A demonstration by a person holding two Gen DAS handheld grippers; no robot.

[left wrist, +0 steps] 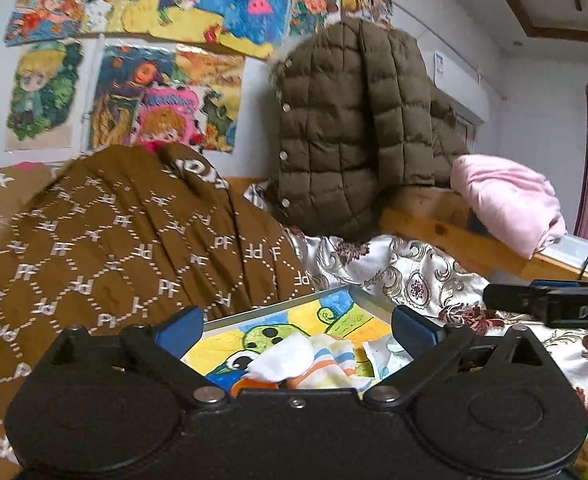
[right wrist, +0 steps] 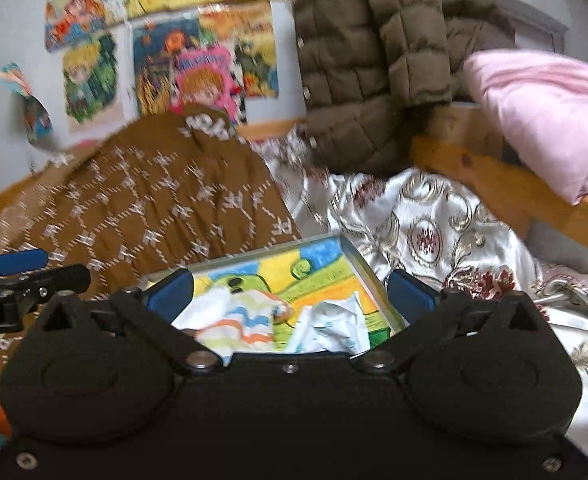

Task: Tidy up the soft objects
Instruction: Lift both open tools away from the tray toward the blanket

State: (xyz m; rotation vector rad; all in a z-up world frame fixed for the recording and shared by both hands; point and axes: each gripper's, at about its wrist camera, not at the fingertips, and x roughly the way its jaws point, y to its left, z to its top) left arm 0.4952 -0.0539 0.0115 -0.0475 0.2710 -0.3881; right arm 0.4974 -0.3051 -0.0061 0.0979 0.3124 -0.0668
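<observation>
Bed (left wrist: 414, 280) – brown blanket (left wrist: 114, 232), tray (right wrist: 358, 256) (socks inside); posters (left wrist: 166, 92) behind; both fingers apart, empty.

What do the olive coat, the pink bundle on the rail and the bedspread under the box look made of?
Olive coat: quilted puffer fabric, matte, stitched squares and metal snaps. Pink bundle: soft knit or fleece, probably; matte folds. Bedspread: satin-like, glossy highlights over scroll print.

Striped cloth (left wrist: 326, 364) and white cloth (right wrist: 334, 330) lie crumpled in tray (left wrist: 368, 300).
</observation>
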